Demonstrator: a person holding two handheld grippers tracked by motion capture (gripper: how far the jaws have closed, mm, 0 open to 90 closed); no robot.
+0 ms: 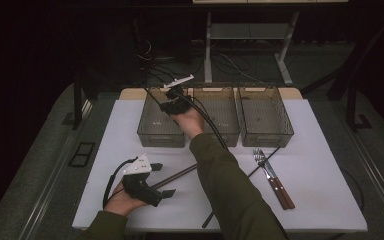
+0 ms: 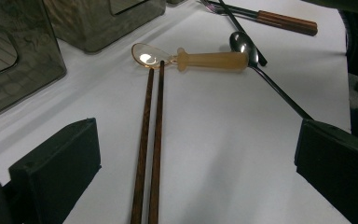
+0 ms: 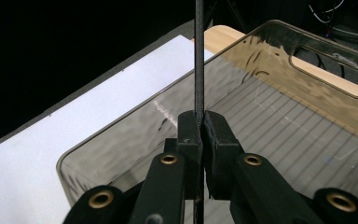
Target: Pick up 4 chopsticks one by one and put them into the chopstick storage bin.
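My right gripper [image 1: 174, 101] reaches across over the leftmost of three smoky clear bins [image 1: 160, 136] and is shut on a thin black stick [image 3: 199, 60]. The stick stands upright between the jaws above the bin's ribbed floor [image 3: 279, 135]. Near the table's front left, my left gripper [image 1: 163, 180] rests open and holds nothing. A pair of brown chopsticks [image 2: 150, 140] lies on the white sheet between its jaws, pointing away. At their far tips lie an amber plastic spoon [image 2: 209, 60] and a black metal spoon [image 2: 243, 43].
The middle bin [image 1: 225, 136] and right bin [image 1: 267, 136] stand in a row at the back. A fork and knife with wooden handles [image 1: 276, 181] lie at the right front. Cables trail from both grippers. The white sheet [image 1: 325, 165] has bare room at the right.
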